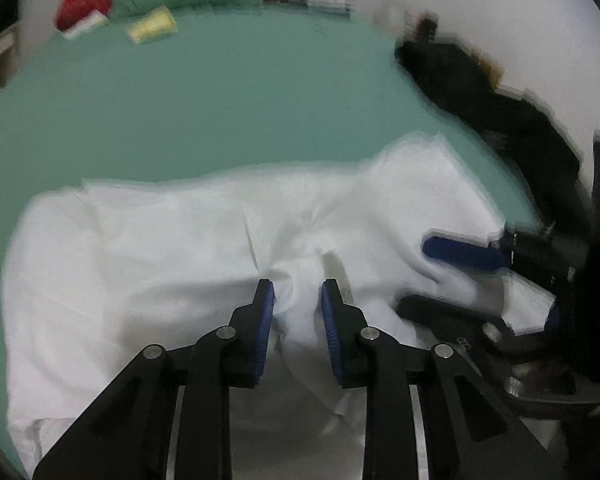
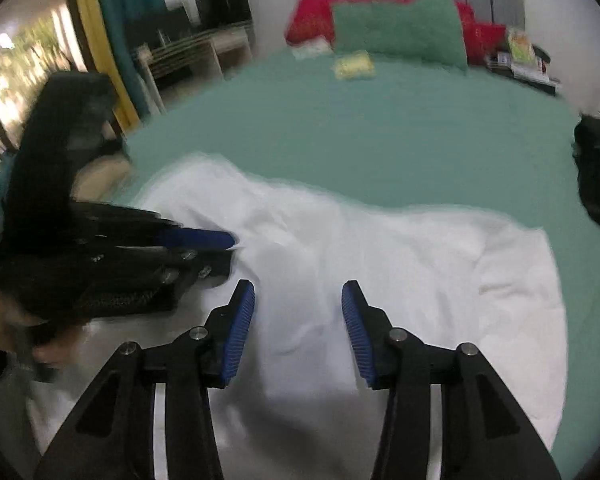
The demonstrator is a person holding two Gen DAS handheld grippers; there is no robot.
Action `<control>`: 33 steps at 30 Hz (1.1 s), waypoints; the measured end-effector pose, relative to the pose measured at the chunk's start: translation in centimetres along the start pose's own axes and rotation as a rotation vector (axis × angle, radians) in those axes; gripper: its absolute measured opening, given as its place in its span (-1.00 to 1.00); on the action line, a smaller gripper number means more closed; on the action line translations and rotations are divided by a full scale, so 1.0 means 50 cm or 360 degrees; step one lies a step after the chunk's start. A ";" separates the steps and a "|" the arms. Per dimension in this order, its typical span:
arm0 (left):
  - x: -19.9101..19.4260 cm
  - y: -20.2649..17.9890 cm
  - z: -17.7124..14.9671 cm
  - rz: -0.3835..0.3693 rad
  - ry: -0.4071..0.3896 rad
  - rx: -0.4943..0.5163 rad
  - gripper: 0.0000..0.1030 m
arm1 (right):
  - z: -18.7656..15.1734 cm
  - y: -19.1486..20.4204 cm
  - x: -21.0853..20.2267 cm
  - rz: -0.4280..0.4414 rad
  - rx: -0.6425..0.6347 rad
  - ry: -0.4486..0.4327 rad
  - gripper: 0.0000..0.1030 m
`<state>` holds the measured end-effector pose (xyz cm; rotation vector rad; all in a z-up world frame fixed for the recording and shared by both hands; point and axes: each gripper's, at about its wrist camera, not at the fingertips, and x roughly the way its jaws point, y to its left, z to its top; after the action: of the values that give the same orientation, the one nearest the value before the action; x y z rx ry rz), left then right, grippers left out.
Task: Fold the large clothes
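The white garment (image 1: 172, 248) lies crumpled on the near part of the green bed (image 1: 204, 92), folding barely begun by my judgement: the left gripper (image 1: 297, 292) pinches a bunched ridge, the right gripper (image 2: 298, 300) hovers spread and empty

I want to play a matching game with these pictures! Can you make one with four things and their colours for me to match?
Things:
1. garment
2. bed sheet
3. gripper pads
4. small packet by the pillow

Colours:
A. blue
B. yellow
C. white
D. green

Pairs: 1-C, 2-D, 3-A, 4-B
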<state>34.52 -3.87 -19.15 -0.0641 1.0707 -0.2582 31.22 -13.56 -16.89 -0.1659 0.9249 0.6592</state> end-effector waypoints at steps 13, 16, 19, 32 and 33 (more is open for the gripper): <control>-0.143 0.107 -0.132 0.0161 -0.0285 -0.0245 -0.36 | -0.072 -0.005 -0.088 -0.0220 -0.0052 0.0000 -0.08; -0.098 0.124 -0.169 0.0160 -0.0088 -0.0291 -0.35 | -0.104 -0.033 -0.079 -0.0217 0.0012 0.0085 -0.07; -0.115 0.107 -0.196 0.0191 -0.0149 -0.0249 -0.35 | -0.113 -0.035 -0.099 -0.0223 0.0024 0.0072 -0.07; -0.355 0.193 -0.381 0.0441 -0.0276 -0.0499 -0.32 | -0.218 -0.095 -0.299 -0.0389 0.0195 0.0095 0.18; -0.376 0.210 -0.409 0.0480 -0.0266 -0.0523 -0.22 | -0.227 -0.105 -0.312 -0.0410 0.0213 0.0113 0.28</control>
<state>10.03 12.31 -14.68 -0.2132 0.9333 0.1940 19.94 -29.40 -12.30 -0.1862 0.9926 0.3542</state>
